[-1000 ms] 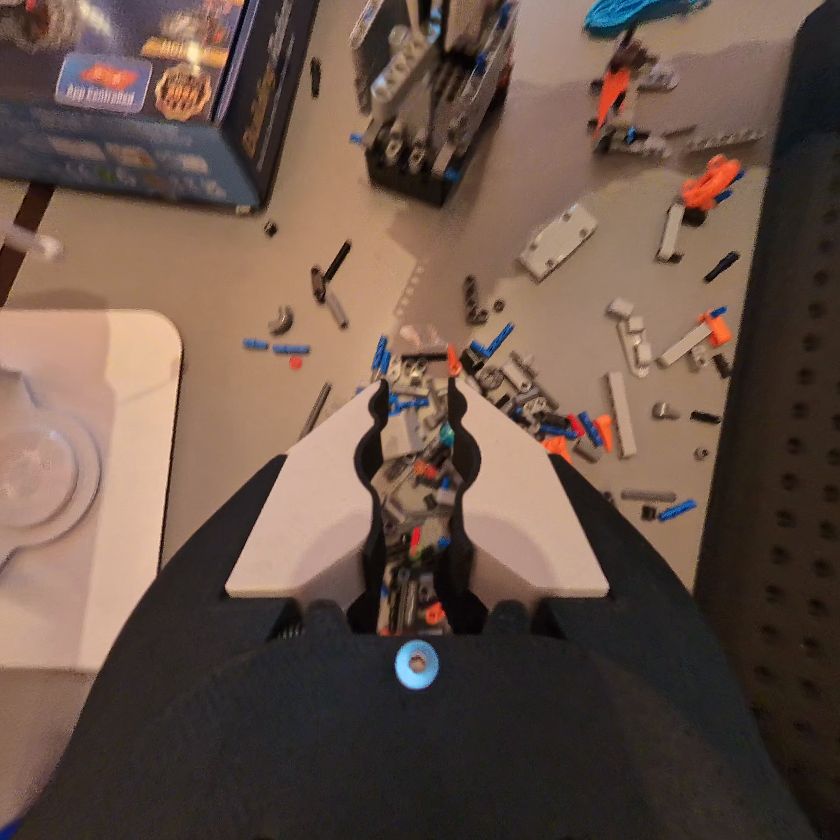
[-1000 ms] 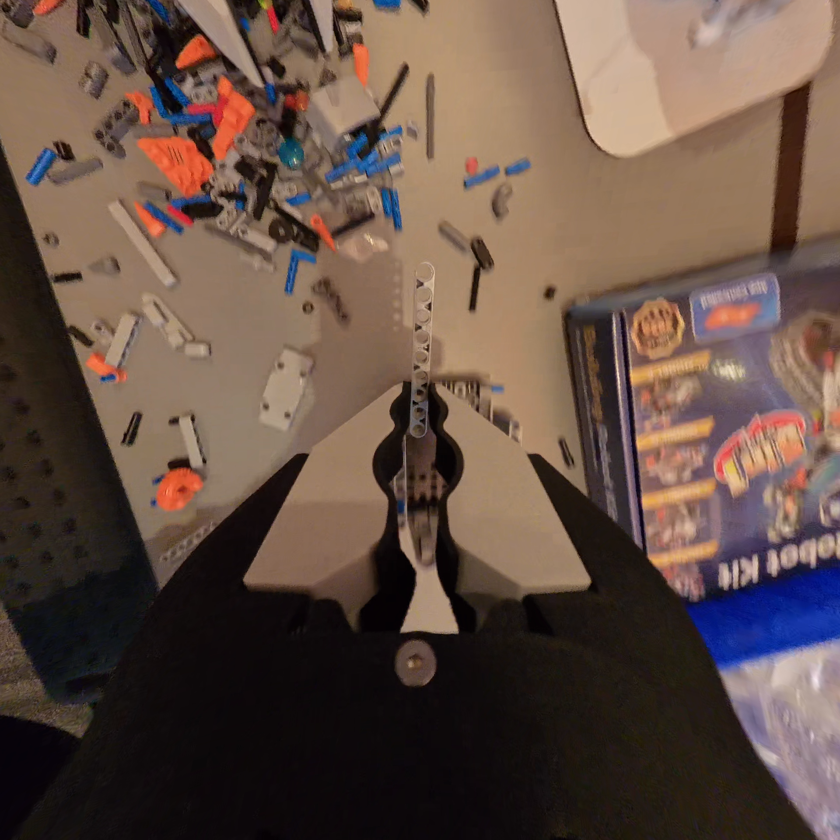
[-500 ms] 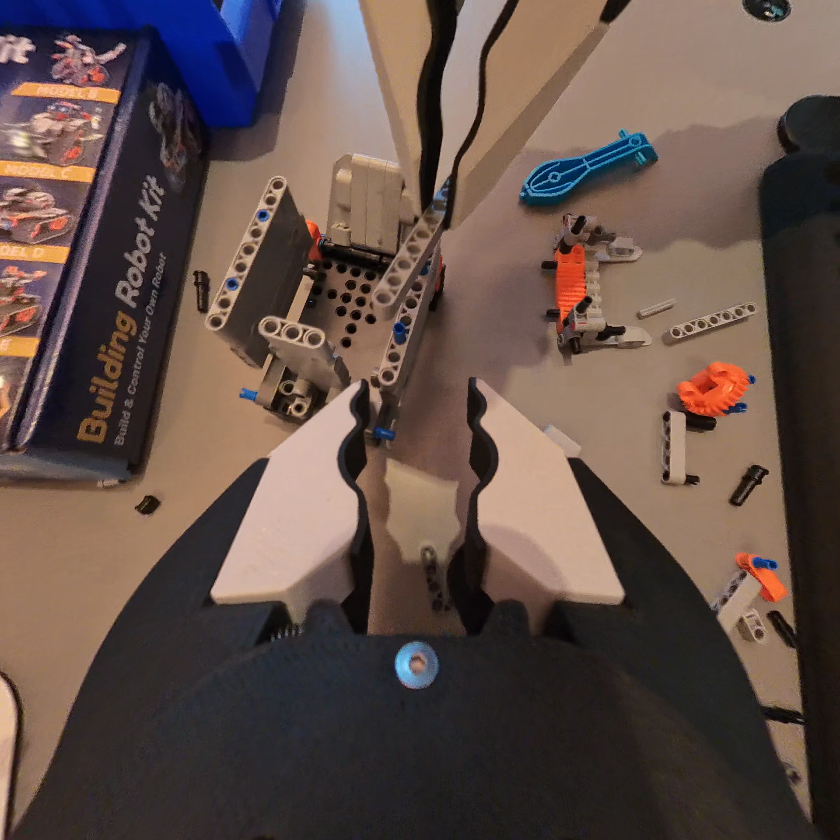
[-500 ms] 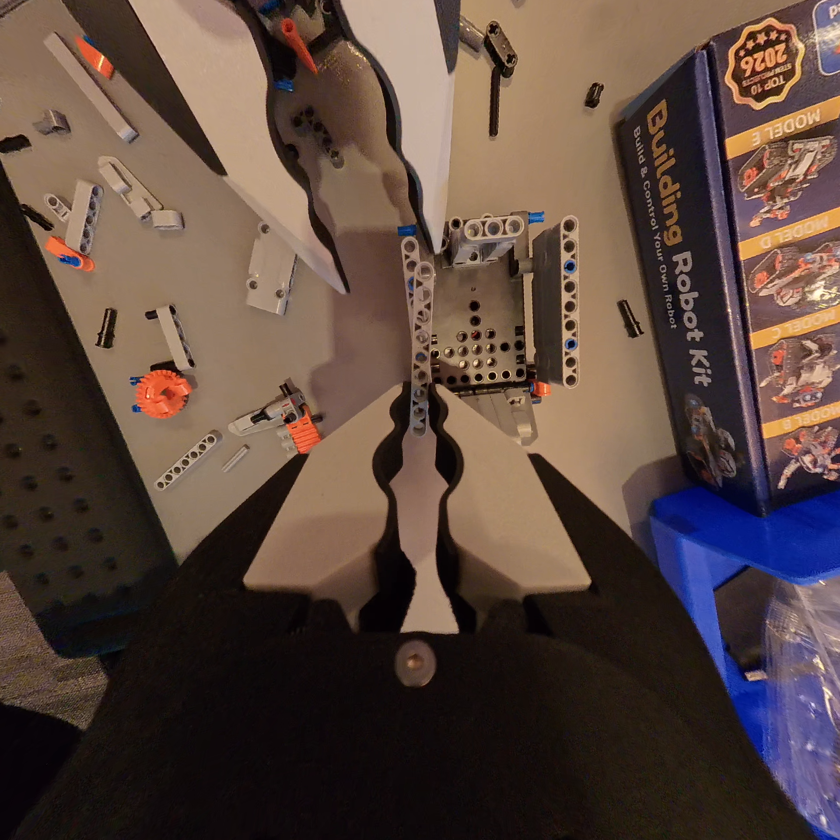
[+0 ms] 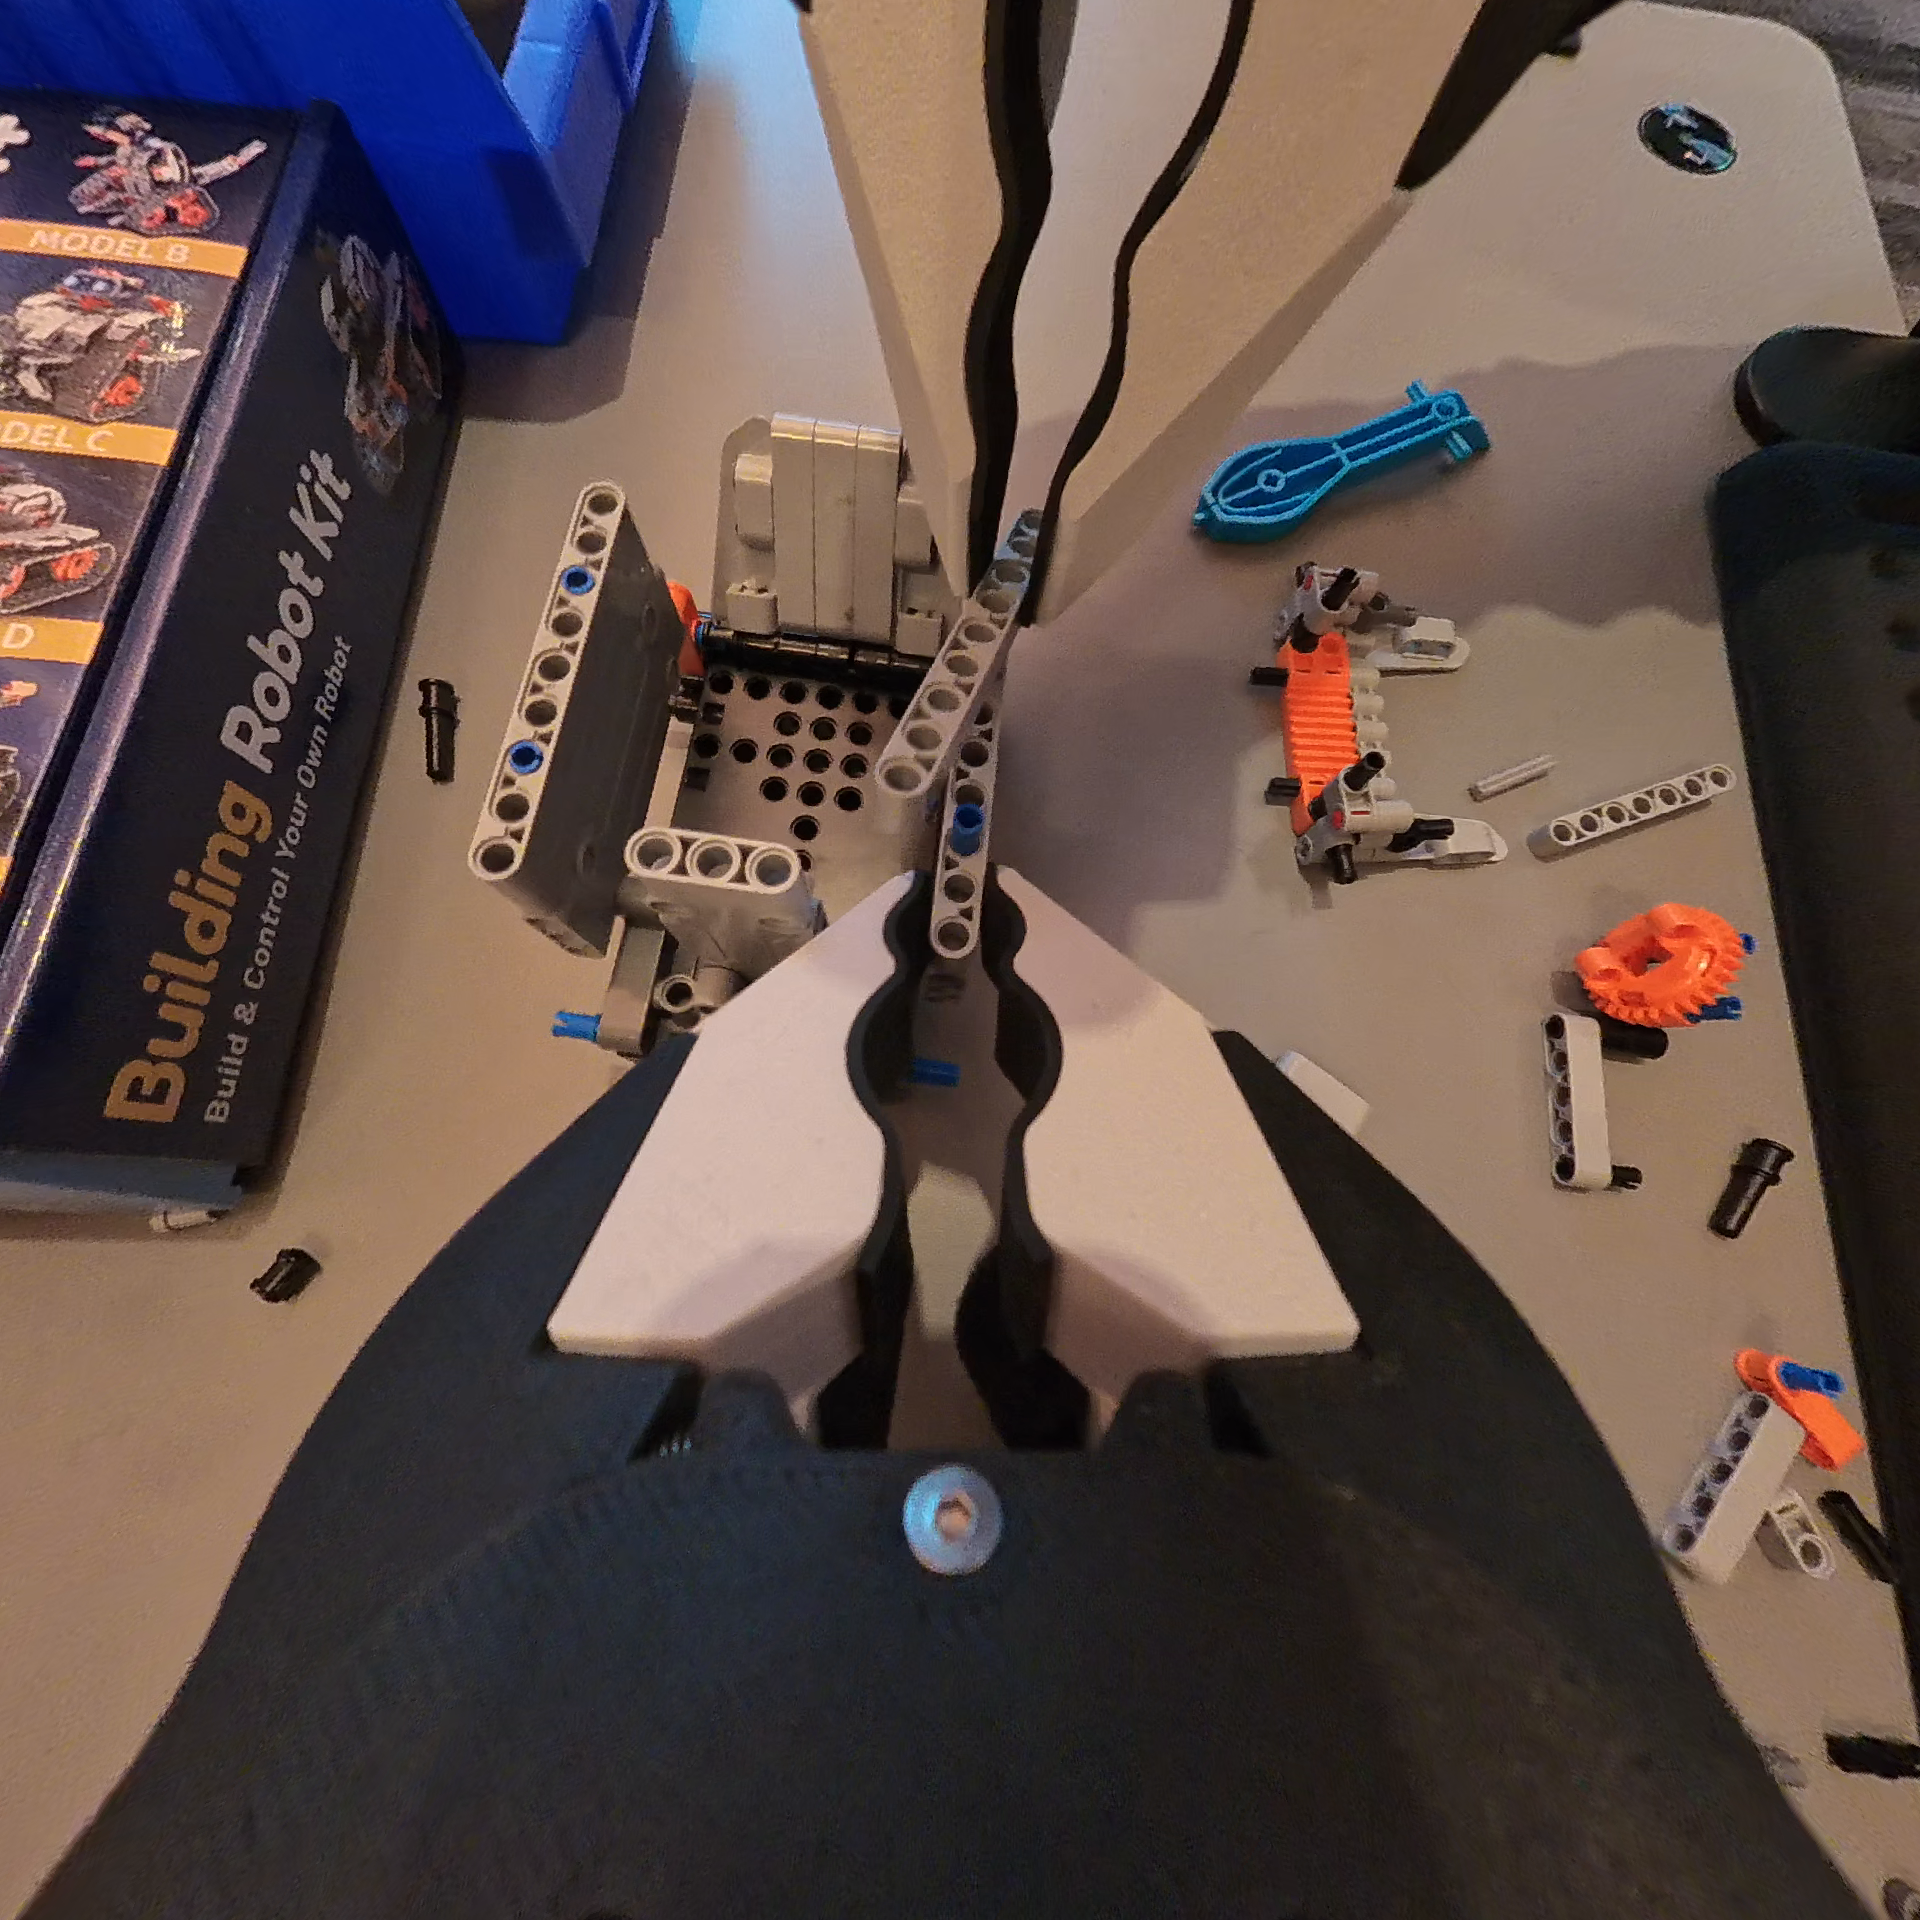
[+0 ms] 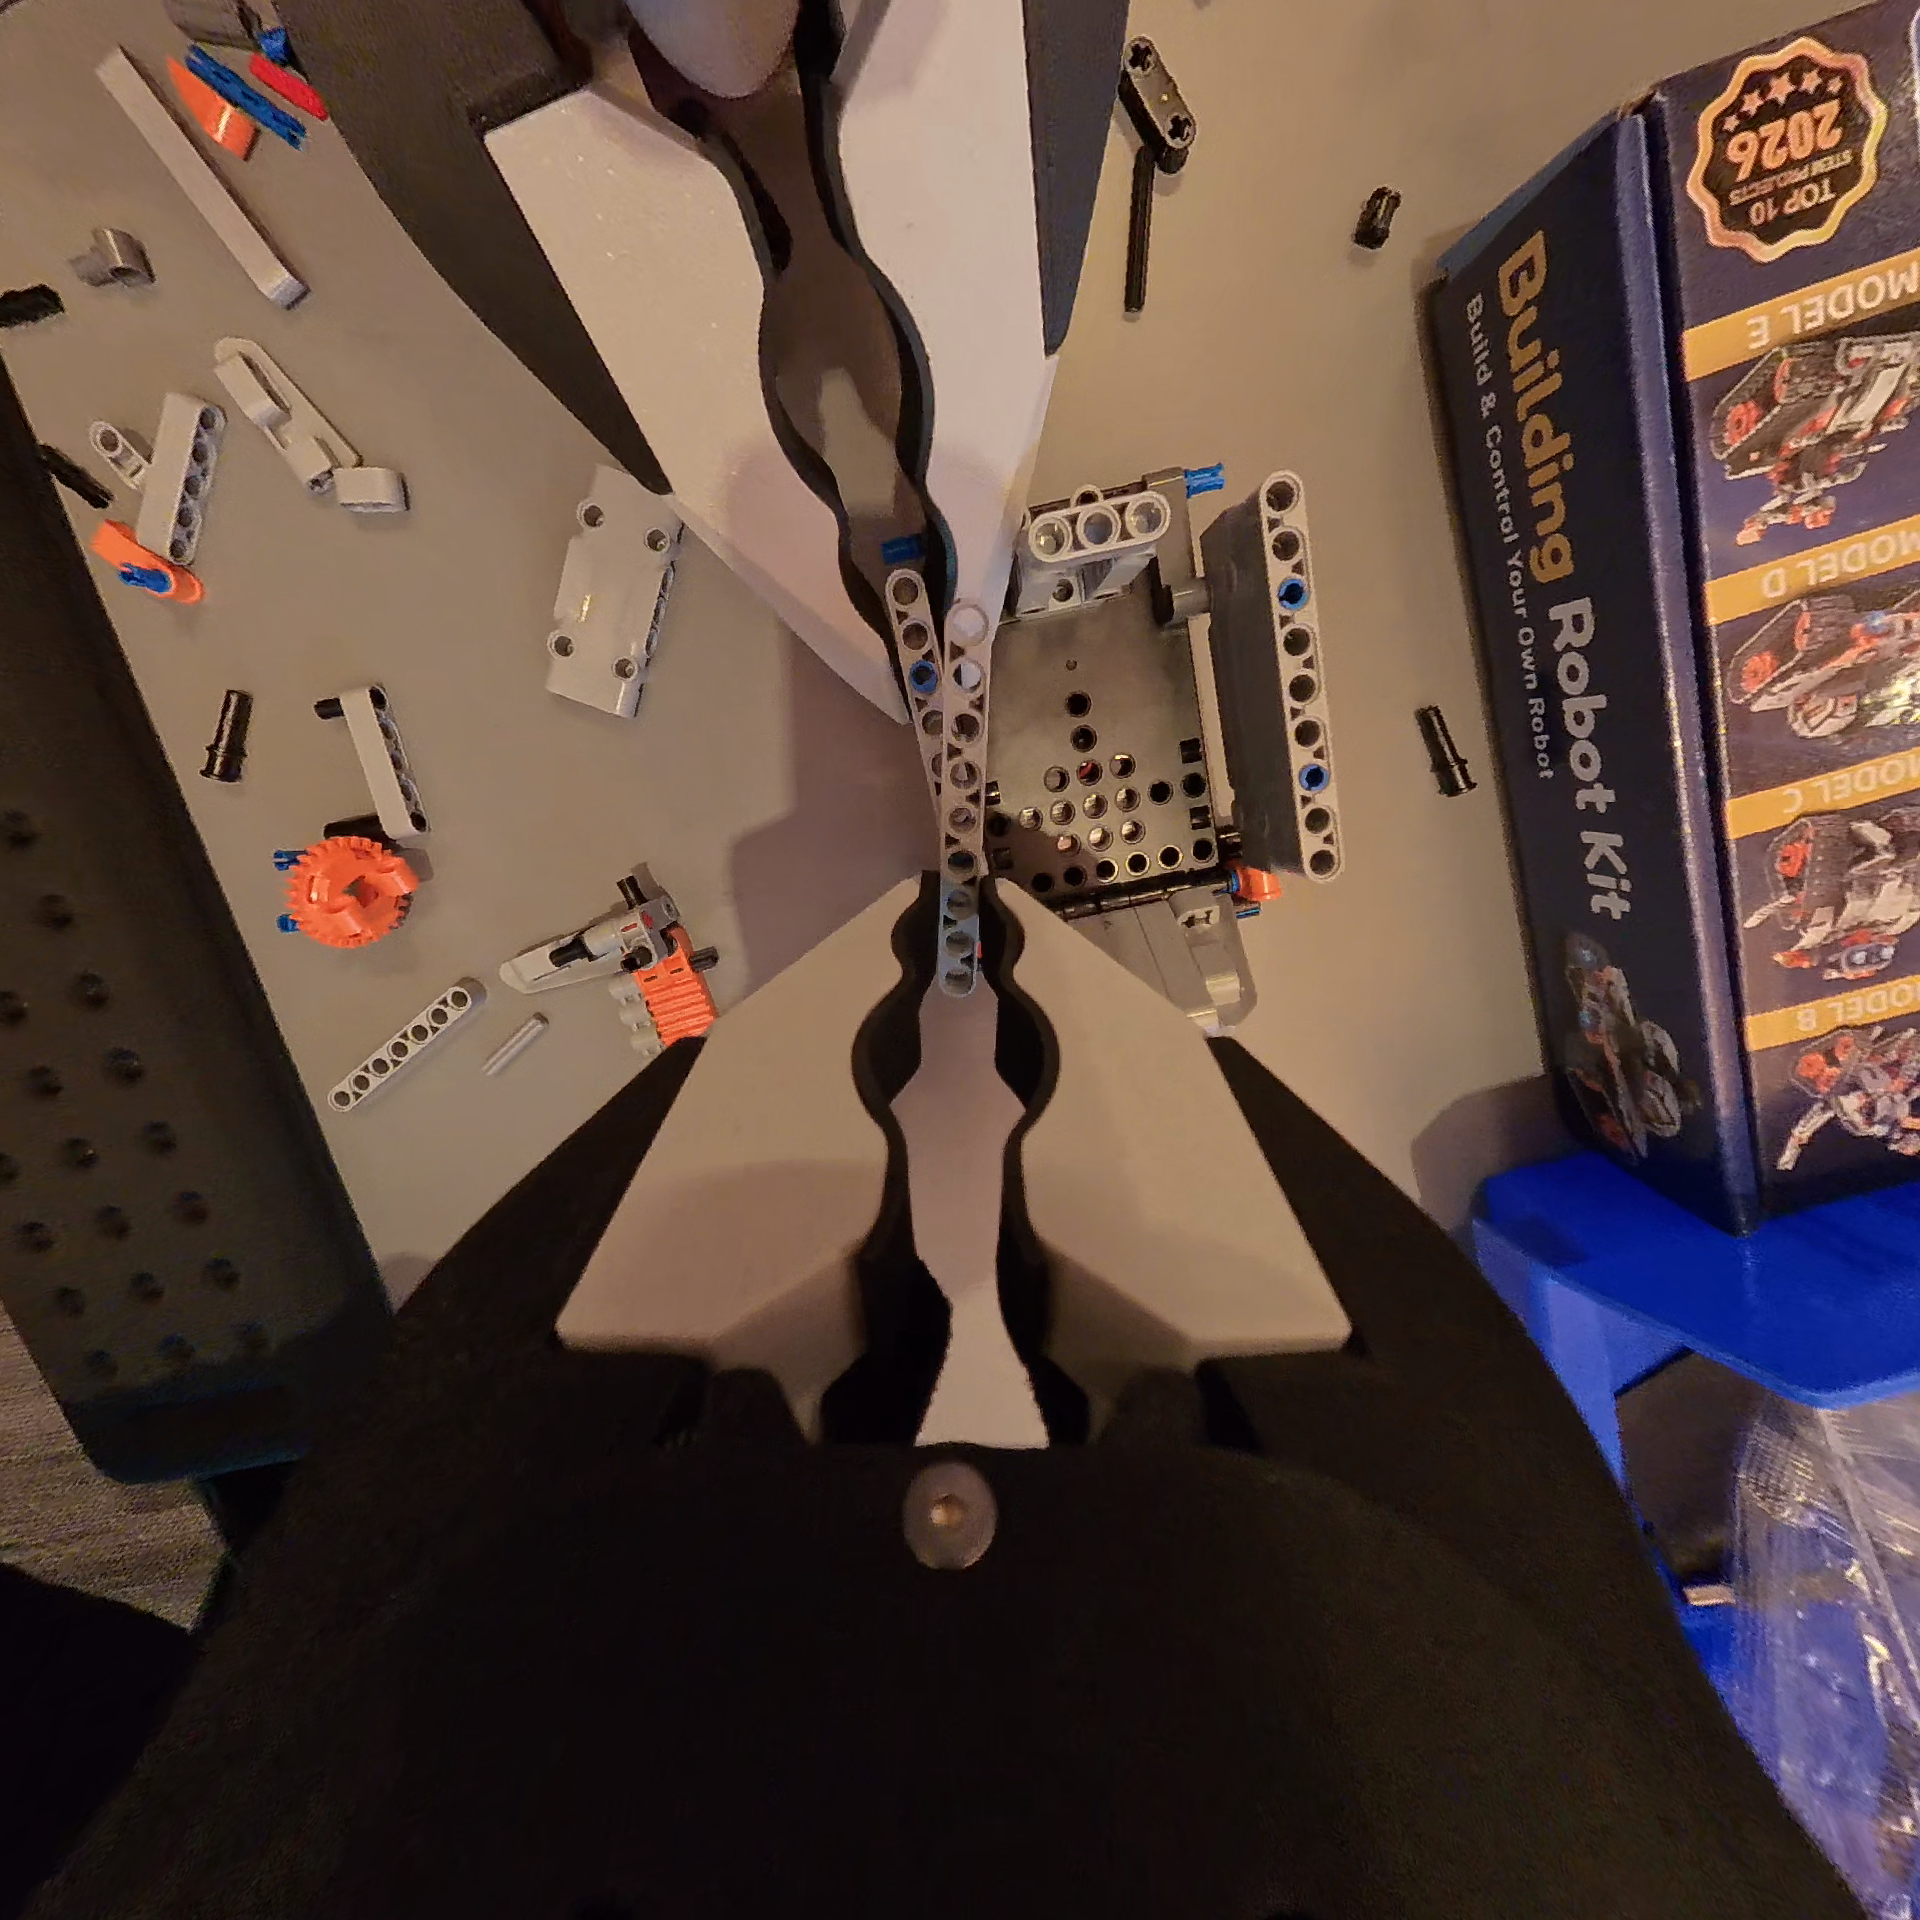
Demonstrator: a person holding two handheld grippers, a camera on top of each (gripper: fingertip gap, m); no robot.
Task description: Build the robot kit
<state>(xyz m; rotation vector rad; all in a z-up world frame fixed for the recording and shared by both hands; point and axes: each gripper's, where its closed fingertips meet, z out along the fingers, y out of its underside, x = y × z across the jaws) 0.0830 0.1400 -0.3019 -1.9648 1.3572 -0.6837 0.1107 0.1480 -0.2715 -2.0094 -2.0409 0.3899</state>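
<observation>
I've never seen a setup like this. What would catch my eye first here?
Two wedge-shaped grippers meet nose to nose over a half-built grey brick model at the table's centre. The right gripper pinches a long grey holed beam, and the left gripper grips a second beam fixed to the model's side. An orange gear and a dark blue kit box flank them.

Orange gear [image 5: 1660,966], turquoise tool [image 5: 1340,470], navy box [image 6: 1704,665], grey beams [image 6: 961,790]
</observation>
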